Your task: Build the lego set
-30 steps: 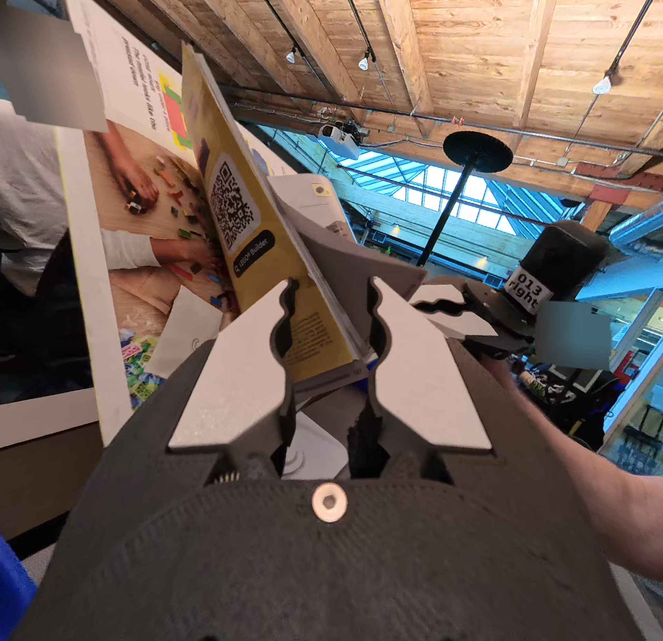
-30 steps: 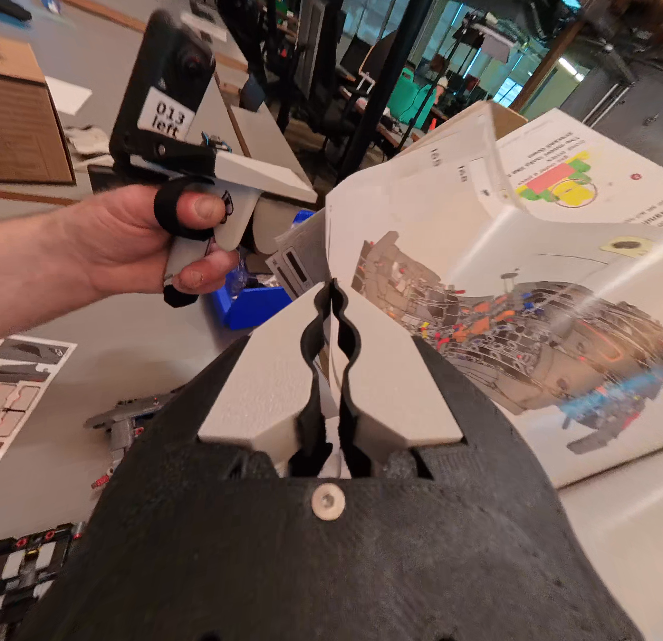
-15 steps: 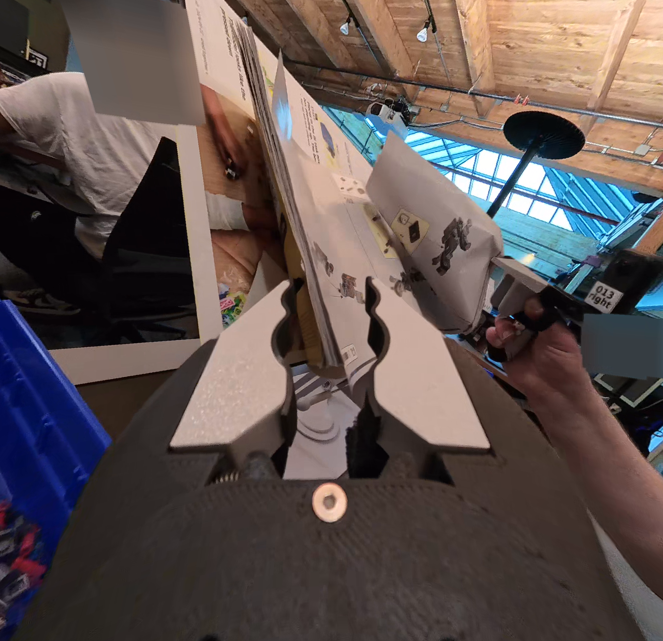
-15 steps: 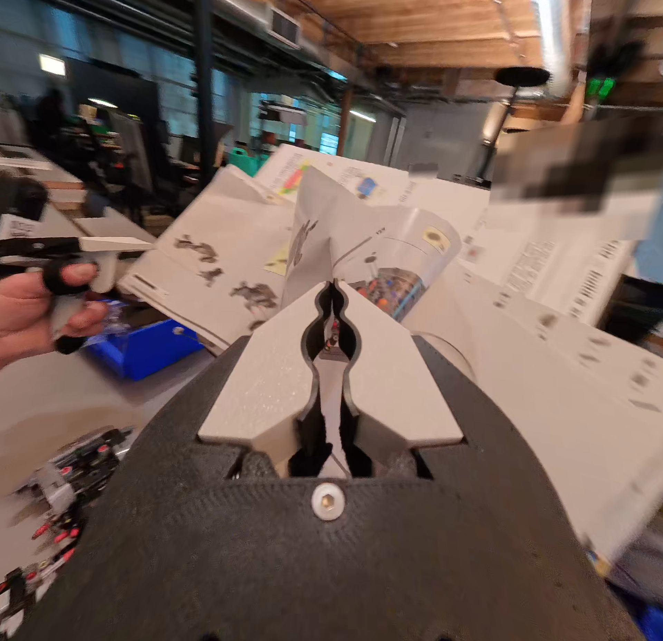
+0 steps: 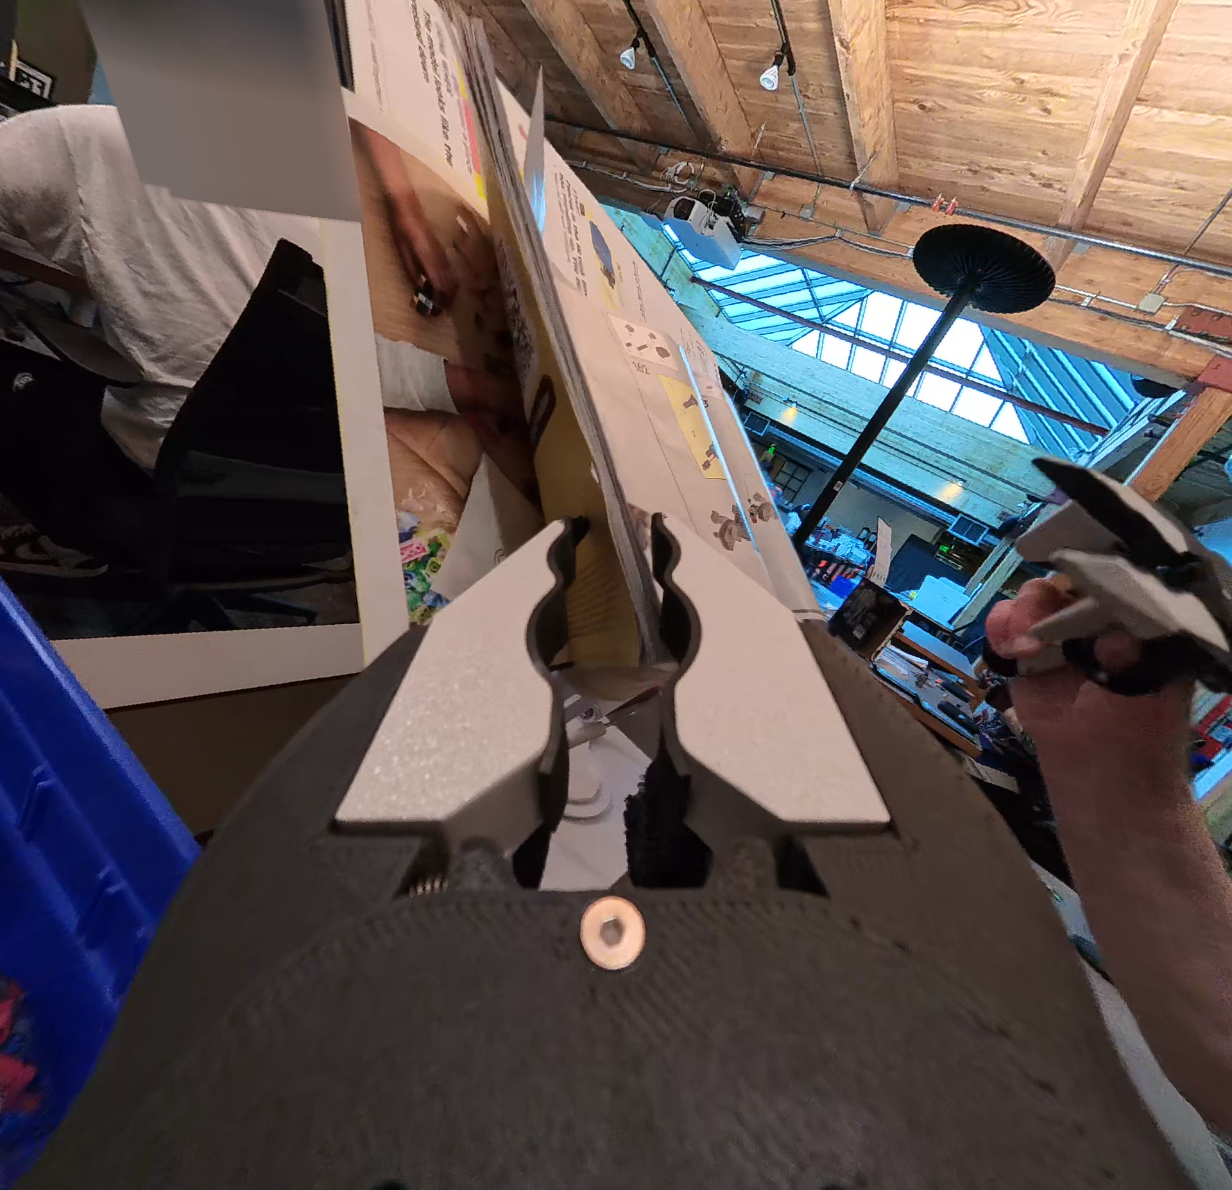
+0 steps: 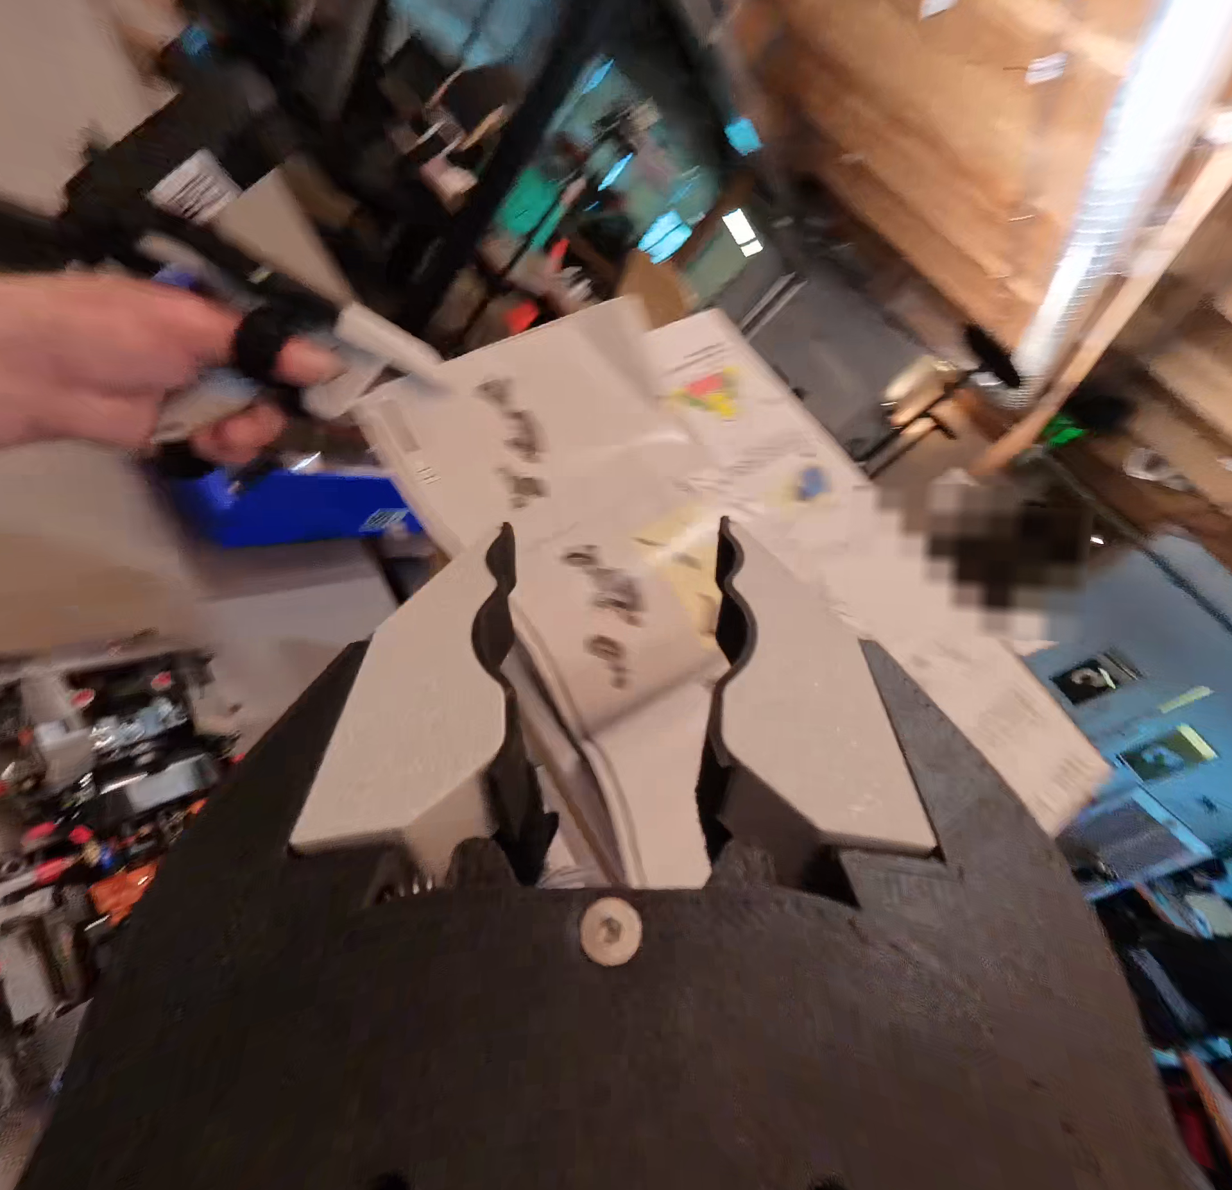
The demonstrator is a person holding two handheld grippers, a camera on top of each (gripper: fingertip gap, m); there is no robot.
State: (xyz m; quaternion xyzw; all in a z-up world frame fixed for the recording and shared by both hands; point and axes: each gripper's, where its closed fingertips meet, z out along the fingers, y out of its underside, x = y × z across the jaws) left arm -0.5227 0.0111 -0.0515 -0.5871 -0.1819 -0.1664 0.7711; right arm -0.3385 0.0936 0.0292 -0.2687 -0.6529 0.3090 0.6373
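Left claw (image 5: 613, 538) is pinching the instruction booklet's (image 5: 593, 485) lower edge, holding it upright ahead; right claw (image 6: 613, 545) is hanging parted over its pages, so regrip one sheet near the corner to avoid creasing.

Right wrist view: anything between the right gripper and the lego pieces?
Yes. The open paper instruction booklet, standing on the table, fills the gap of the open right gripper; the blurred lego pieces lie left, unblocked.

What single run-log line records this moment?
left gripper: shut on thick paper instruction booklet | right gripper: open, over pages
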